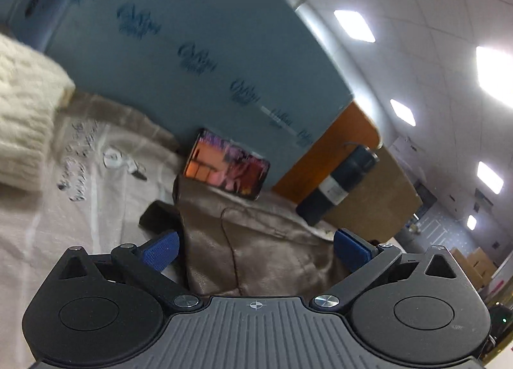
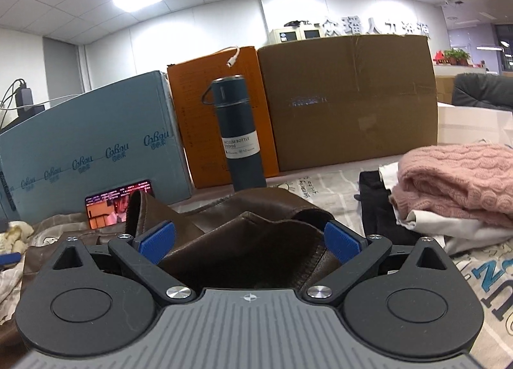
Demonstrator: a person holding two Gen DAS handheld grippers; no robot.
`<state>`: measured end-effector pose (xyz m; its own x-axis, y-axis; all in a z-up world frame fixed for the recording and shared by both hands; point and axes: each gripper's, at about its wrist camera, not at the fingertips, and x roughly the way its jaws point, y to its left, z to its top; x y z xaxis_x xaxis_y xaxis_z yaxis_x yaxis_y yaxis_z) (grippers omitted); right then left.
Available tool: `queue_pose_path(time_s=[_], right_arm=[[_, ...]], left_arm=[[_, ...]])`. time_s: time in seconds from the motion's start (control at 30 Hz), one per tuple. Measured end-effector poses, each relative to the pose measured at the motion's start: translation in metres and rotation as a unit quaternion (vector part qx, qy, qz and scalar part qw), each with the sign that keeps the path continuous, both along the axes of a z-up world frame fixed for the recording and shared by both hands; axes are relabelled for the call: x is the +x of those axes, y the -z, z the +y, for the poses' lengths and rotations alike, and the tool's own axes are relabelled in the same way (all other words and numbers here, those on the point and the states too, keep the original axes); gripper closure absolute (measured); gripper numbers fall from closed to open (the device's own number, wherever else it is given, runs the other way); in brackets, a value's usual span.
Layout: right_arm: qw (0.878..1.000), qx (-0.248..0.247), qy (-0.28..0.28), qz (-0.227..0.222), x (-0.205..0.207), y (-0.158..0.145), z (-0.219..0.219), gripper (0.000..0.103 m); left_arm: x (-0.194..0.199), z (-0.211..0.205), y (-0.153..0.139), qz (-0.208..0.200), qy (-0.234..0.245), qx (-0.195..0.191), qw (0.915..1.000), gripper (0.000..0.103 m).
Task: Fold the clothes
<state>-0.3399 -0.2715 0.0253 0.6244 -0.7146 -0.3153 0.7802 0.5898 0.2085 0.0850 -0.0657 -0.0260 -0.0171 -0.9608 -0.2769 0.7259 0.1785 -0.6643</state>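
Observation:
A brown leather garment [image 1: 272,227] lies crumpled on the printed table cover [image 1: 80,176], right in front of my left gripper [image 1: 256,250]. That gripper is open, its blue pads [image 1: 163,250] wide apart on either side of the leather. In the right wrist view the same brown garment [image 2: 224,211] bunches up with raised folds between the spread fingers of my right gripper [image 2: 250,240], which is also open. Neither gripper pinches the fabric.
A phone [image 2: 118,203] with a lit screen leans on a blue-grey box [image 2: 96,150]. A dark bottle [image 2: 240,131] stands before an orange box [image 2: 192,112] and a cardboard box [image 2: 346,96]. At right, a folded pile topped by pink knit [image 2: 455,176]. A cream knit [image 1: 25,112] lies left.

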Motion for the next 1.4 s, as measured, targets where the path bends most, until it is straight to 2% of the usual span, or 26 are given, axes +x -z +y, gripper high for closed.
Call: queue_pose_path(time_s=[0.1, 0.17, 0.3, 0.4, 0.47, 0.6, 0.7, 0.77, 0.83, 0.87, 0.9, 0.93, 1.0, 1.17, 1.2, 1.27, 1.3, 1.33, 1.37, 1.4], right_arm=[[1.000, 0.003, 0.001, 0.012, 0.003, 0.001, 0.000, 0.003], [1.000, 0.005, -0.021, 0.002, 0.002, -0.001, 0.004, 0.003], [0.998, -0.034, -0.057, 0.008, 0.016, -0.010, 0.025, 0.003], [0.992, -0.091, -0.067, 0.056, 0.042, -0.012, 0.046, 0.002], [0.987, -0.110, -0.063, 0.096, 0.062, -0.007, 0.051, 0.002], [0.978, -0.119, -0.029, 0.170, 0.096, 0.008, 0.047, 0.002], [0.974, -0.119, 0.004, 0.193, 0.105, 0.016, 0.040, 0.003], [0.973, -0.115, 0.023, 0.198, 0.105, 0.020, 0.034, 0.003], [0.974, -0.111, 0.042, 0.195, 0.102, 0.021, 0.029, 0.003], [0.973, -0.110, 0.051, 0.195, 0.100, 0.022, 0.026, 0.003], [0.973, -0.108, 0.054, 0.196, 0.099, 0.024, 0.025, 0.003], [0.974, -0.104, 0.053, 0.196, 0.097, 0.025, 0.023, 0.003], [0.974, -0.102, 0.061, 0.193, 0.093, 0.025, 0.022, 0.005], [0.975, -0.092, 0.074, 0.189, 0.079, 0.026, 0.019, 0.007], [0.975, -0.090, 0.072, 0.191, 0.077, 0.028, 0.020, 0.008], [0.973, -0.095, 0.067, 0.198, 0.076, 0.032, 0.022, 0.016], [0.973, -0.097, 0.064, 0.202, 0.076, 0.034, 0.023, 0.019], [0.972, -0.100, 0.062, 0.204, 0.076, 0.036, 0.023, 0.032], [0.972, -0.103, 0.063, 0.204, 0.076, 0.036, 0.023, 0.051], [0.971, -0.107, 0.064, 0.203, 0.075, 0.035, 0.023, 0.060]], left_arm=[[0.000, 0.000, 0.007, 0.031, 0.041, -0.040, 0.9979, 0.000], [0.001, 0.001, 0.008, 0.041, 0.065, -0.063, 0.9950, 0.000], [0.000, -0.001, 0.010, 0.050, 0.076, -0.071, 0.9933, 0.000], [-0.003, -0.001, 0.012, 0.057, 0.081, -0.066, 0.9930, 0.000], [-0.004, -0.002, 0.014, 0.062, 0.089, -0.065, 0.9920, 0.000], [-0.010, -0.007, 0.016, 0.047, 0.099, -0.055, 0.9924, 0.000], [-0.018, -0.011, 0.016, 0.017, 0.097, -0.037, 0.9944, 0.001], [-0.026, -0.013, 0.016, -0.013, 0.092, -0.027, 0.9953, 0.008], [-0.033, -0.014, 0.015, -0.041, 0.087, -0.018, 0.9952, 0.026], [-0.035, -0.016, 0.016, -0.049, 0.085, -0.013, 0.9951, 0.031], [-0.036, -0.016, 0.016, -0.056, 0.083, -0.008, 0.9949, 0.040], [-0.037, -0.017, 0.017, -0.061, 0.082, -0.005, 0.9947, 0.054], [-0.037, -0.017, 0.017, -0.064, 0.082, -0.004, 0.9946, 0.064], [-0.038, -0.021, 0.020, -0.056, 0.104, 0.006, 0.9929, 0.064], [-0.040, -0.022, 0.021, -0.058, 0.110, 0.011, 0.9922, 0.061], [-0.044, -0.026, 0.022, -0.066, 0.119, 0.025, 0.9904, 0.059], [-0.045, -0.027, 0.022, -0.070, 0.121, 0.028, 0.9897, 0.062], [-0.047, -0.027, 0.022, -0.076, 0.122, 0.027, 0.9893, 0.065], [-0.048, -0.026, 0.021, -0.081, 0.121, 0.024, 0.9890, 0.072], [-0.051, -0.024, 0.019, -0.090, 0.121, 0.019, 0.9884, 0.089]])
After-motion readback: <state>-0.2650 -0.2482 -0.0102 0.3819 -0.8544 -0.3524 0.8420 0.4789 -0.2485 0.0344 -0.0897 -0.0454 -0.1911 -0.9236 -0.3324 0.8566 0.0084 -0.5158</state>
